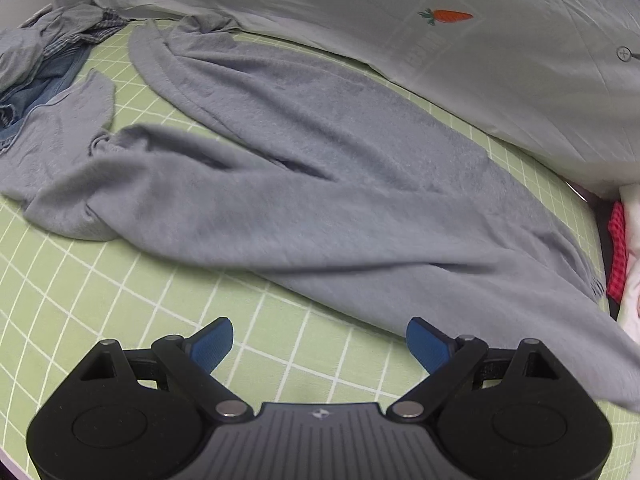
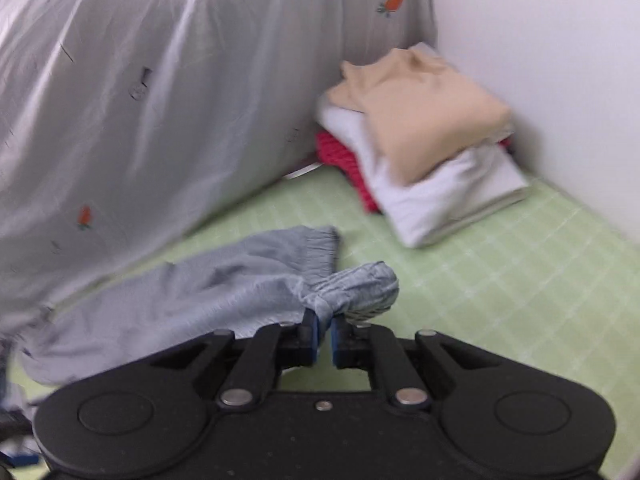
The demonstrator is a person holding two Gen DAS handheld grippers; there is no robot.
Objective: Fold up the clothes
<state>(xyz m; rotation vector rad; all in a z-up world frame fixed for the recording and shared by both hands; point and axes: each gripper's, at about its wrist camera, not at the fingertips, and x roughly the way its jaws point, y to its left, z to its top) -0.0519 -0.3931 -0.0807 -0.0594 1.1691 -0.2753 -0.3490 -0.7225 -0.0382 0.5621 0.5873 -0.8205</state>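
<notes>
Grey-blue trousers (image 1: 304, 184) lie rumpled lengthwise, waistband clenched in right tool (image 2: 325, 340); left tool (image 1: 320, 344) released.

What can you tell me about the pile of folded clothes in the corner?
The pile of folded clothes sits on the green checked mat, tucked into the corner where the white wall meets the grey carrot-print sheet. It has three layers that show: a tan garment on top, looking soft and a bit rumpled, a white one under it, and a red knit-looking one peeking out at the bottom. The stack leans unevenly. No gripper touches it.
</notes>
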